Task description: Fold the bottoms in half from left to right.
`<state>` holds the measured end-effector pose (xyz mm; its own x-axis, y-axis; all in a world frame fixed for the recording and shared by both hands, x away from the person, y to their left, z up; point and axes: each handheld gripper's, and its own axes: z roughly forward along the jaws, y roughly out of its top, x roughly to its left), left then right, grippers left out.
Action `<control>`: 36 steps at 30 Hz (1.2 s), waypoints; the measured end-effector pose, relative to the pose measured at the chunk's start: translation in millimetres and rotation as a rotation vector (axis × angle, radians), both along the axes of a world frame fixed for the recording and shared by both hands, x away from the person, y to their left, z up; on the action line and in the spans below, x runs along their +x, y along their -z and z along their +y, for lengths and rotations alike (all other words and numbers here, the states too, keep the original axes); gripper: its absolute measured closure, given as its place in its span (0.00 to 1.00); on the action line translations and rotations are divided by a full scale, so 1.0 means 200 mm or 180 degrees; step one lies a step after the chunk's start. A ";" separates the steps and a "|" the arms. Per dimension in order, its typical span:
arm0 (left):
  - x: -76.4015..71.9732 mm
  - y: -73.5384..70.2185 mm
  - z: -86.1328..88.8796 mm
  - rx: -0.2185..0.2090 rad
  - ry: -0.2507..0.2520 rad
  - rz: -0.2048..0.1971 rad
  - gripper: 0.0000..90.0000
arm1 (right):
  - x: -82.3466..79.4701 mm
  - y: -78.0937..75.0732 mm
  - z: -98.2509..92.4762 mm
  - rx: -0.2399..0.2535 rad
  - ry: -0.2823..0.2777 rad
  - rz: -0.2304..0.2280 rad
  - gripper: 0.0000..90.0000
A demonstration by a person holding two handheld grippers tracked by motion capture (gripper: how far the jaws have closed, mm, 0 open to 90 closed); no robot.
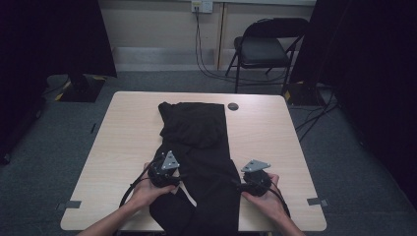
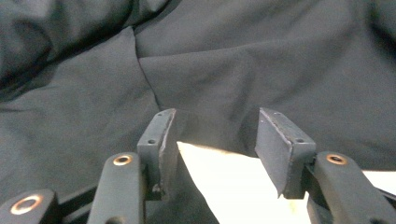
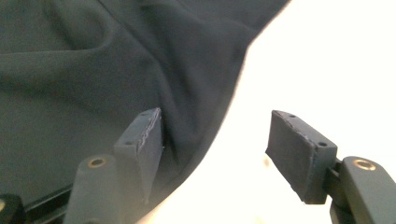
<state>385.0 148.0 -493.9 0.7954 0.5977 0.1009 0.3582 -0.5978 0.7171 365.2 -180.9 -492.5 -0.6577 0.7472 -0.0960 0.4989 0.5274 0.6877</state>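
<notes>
On the table (image 1: 123,137), both grippers' fingers spread at the black garment (image 1: 196,128); chair (image 1: 263,46) behind.

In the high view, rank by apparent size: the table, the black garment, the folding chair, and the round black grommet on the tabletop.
1. Table
2. Black garment
3. Folding chair, though it stands farther from the camera, so its true size against the garment is unsure
4. Round grommet
</notes>
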 end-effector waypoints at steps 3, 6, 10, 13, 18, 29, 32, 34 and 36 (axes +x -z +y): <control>-0.01 0.00 0.01 0.0040 -0.0021 0.0005 0.55 | 0.02 0.00 -0.04 0.0064 0.0106 0.0066 0.39; -0.02 0.00 0.04 0.0006 -0.0046 0.0016 0.56 | 0.01 0.00 -0.03 0.0011 0.0111 0.0041 0.39; -0.04 -0.01 0.09 0.0054 -0.0019 0.0034 0.56 | -0.01 -0.01 0.00 -0.0019 0.0057 0.0051 0.38; -0.05 -0.02 0.15 0.0092 -0.0018 0.0080 0.52 | -0.03 -0.06 0.04 0.0110 0.0065 -0.0053 0.38; -0.06 -0.06 0.14 -0.0160 0.0002 0.0131 0.50 | -0.10 -0.11 0.19 0.0283 -0.0252 -0.0062 0.37; -0.15 0.00 -0.06 -0.0039 0.0395 0.0217 0.41 | -0.16 -0.02 0.26 0.0114 -0.0552 0.0182 0.36; -0.15 -0.01 -0.03 0.0013 0.0446 0.0221 0.43 | -0.16 -0.01 0.24 0.0028 -0.0549 0.0192 0.36; -0.15 -0.02 0.01 0.0107 0.0457 0.0129 0.45 | -0.15 0.00 0.21 0.0046 -0.0530 0.0187 0.36; -0.16 -0.02 0.07 0.0121 0.0417 0.0091 0.45 | -0.14 -0.01 0.18 0.0005 -0.0512 0.0138 0.37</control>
<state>352.9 161.1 -490.5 0.8691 0.4848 0.0977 0.2954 -0.6673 0.6837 337.1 -145.8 -491.1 -0.7722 0.6321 -0.0638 0.4373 0.6017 0.6683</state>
